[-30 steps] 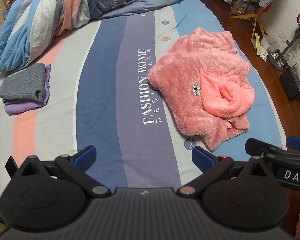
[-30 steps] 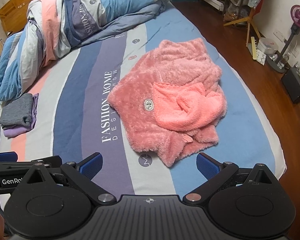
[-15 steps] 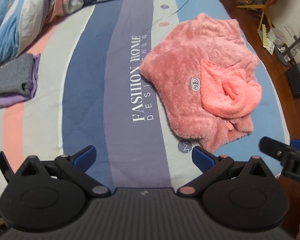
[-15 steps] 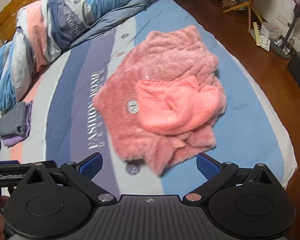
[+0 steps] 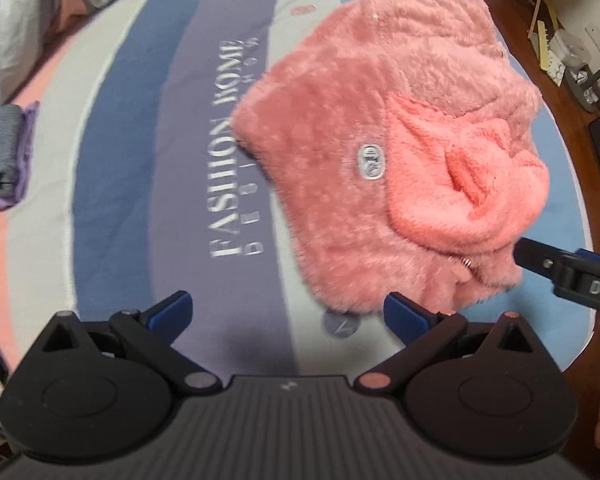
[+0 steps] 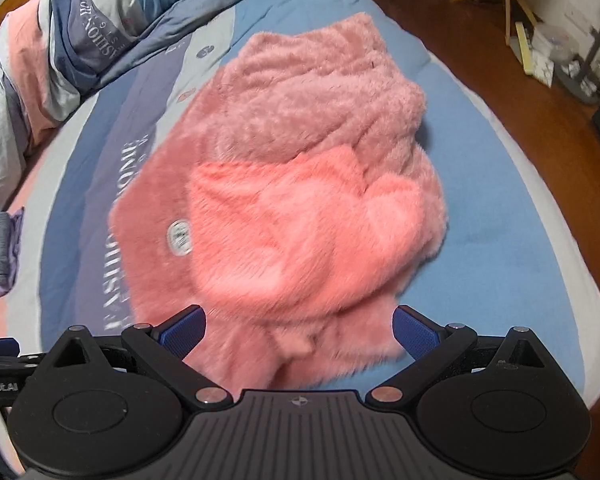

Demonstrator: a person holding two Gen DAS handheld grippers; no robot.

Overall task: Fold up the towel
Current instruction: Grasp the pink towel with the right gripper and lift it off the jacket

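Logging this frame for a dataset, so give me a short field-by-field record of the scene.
towel: pink fluffy towel, crumpled, unfolded
label: oval patch facing up
surface: striped bedsheet
left claw: open, short of the towel's near edge
right claw: open, fingers either side of the near edge
other: folded grey clothes; rumpled duvet

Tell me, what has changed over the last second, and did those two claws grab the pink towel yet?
Both grippers moved closer to the pink towel: the right gripper now has its near edge between its open fingers, and the left gripper sits just short of it, also open. Nothing is gripped. The towel stays crumpled on the striped bed, as before.
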